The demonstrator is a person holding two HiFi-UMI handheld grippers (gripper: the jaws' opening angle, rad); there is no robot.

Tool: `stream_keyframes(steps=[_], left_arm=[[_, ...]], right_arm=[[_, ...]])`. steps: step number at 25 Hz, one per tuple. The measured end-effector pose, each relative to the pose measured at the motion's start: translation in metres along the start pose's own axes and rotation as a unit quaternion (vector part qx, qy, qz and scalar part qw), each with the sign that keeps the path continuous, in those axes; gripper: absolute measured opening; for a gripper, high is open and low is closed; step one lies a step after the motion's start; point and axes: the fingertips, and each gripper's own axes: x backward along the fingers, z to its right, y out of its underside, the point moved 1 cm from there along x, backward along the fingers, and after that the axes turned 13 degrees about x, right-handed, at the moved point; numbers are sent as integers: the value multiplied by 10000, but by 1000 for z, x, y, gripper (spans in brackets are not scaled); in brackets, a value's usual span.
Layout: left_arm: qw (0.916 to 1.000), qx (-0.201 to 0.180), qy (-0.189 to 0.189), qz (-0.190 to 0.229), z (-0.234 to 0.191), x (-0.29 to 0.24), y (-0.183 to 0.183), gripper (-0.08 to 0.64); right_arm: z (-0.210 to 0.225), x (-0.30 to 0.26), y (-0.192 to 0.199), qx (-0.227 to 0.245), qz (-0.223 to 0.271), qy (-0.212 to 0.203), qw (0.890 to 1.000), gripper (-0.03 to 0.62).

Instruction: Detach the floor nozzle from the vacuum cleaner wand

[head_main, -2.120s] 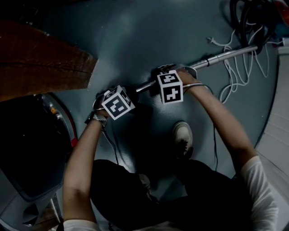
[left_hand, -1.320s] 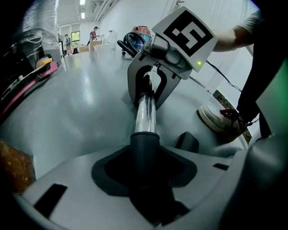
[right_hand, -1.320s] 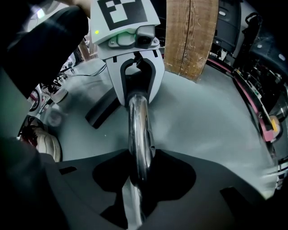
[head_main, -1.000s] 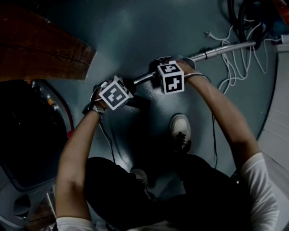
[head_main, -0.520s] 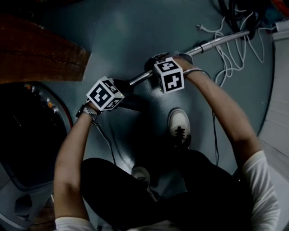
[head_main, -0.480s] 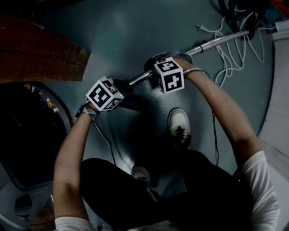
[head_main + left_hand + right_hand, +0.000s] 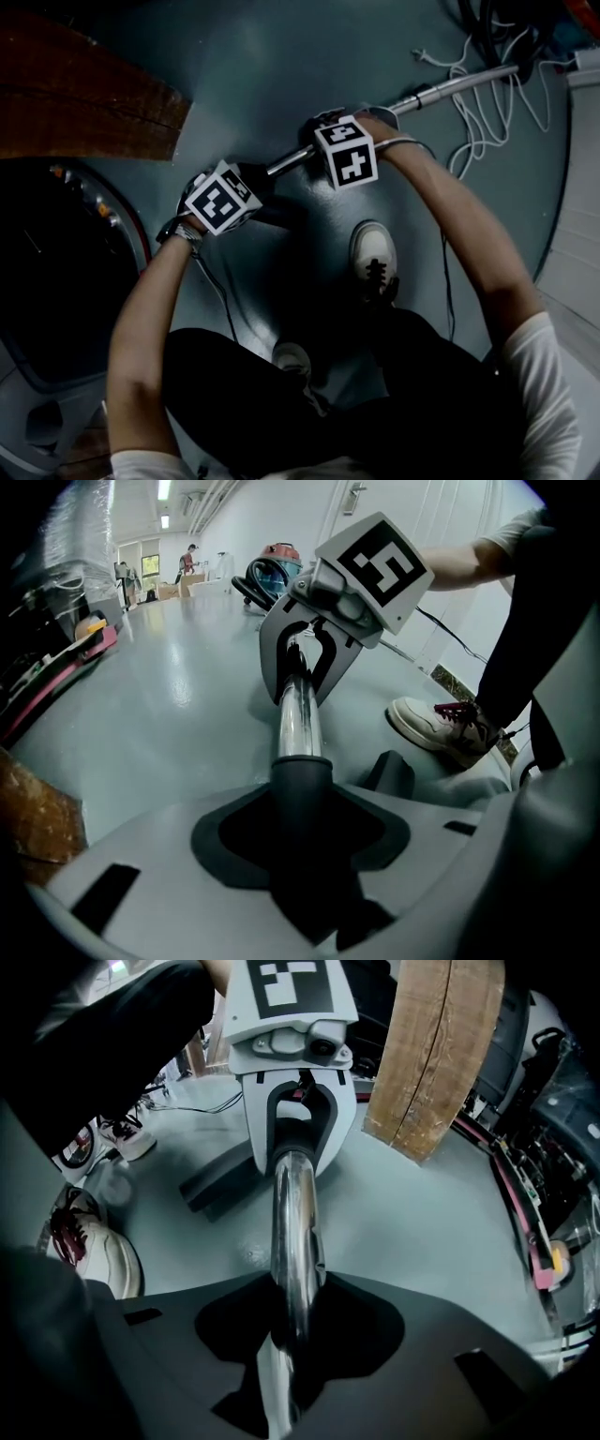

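Down on the grey floor [image 7: 281, 56], head view: wand [image 7: 450, 86] lies diagonal. Its 2 o'clock end is by the white cables [image 7: 487, 122]; its 8 o'clock end goes into the dark neck of the floor nozzle [image 7: 217, 1185].

Left gripper [image 7: 302, 836]: jaws part-closed and clamped on that dark neck, right where the chrome tube enters it. Nozzle head sits flat on the floor, about 4 o'clock of this gripper, on the person's side.

Right gripper [image 7: 291, 1335]: jaws part-closed and clamped on bare chrome tube. It sits near the left one, at its 2 o'clock, with a short run of tube between them.

White shoe [image 7: 373, 258] is at 6 o'clock of the right gripper, and a wooden block [image 7: 84, 103] is at 10 o'clock of the left.
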Motion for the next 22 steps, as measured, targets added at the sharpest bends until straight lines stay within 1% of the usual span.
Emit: stream_keyframes(steps=[5,8,10,12,15,17,19,20,22], left_arm=[[9994,-285,-218,5,-1,0,1,170],[9994,-249,-243,21,-4,1,1,170],[9999,-75,-97,-20,-4,1,3,170],[9995,258,187,-64,-1,1,5,170],[9942,857,651,3,2,2,5,170],[9906,1075,848,27,2,3,5,170],[9888,1161,936,29,3,3,6,170],[9891,1145,926,27,3,3,6,170],[9917,996,815,10,3,3,6,170]], right_arm=[[0,0,-1,-54,26,-82,9999,143],[3,0,-1,-62,49,-18,10000,143],[3,-1,-3,-51,81,10,10000,143],[2,-2,-4,-22,107,28,9999,143],[1,-1,-4,25,161,89,9998,141],[1,-1,-5,40,182,101,9998,141],[1,-1,-5,39,191,97,9998,141],[1,-1,-5,39,191,94,9998,141],[1,-1,-4,55,184,87,9998,141]])
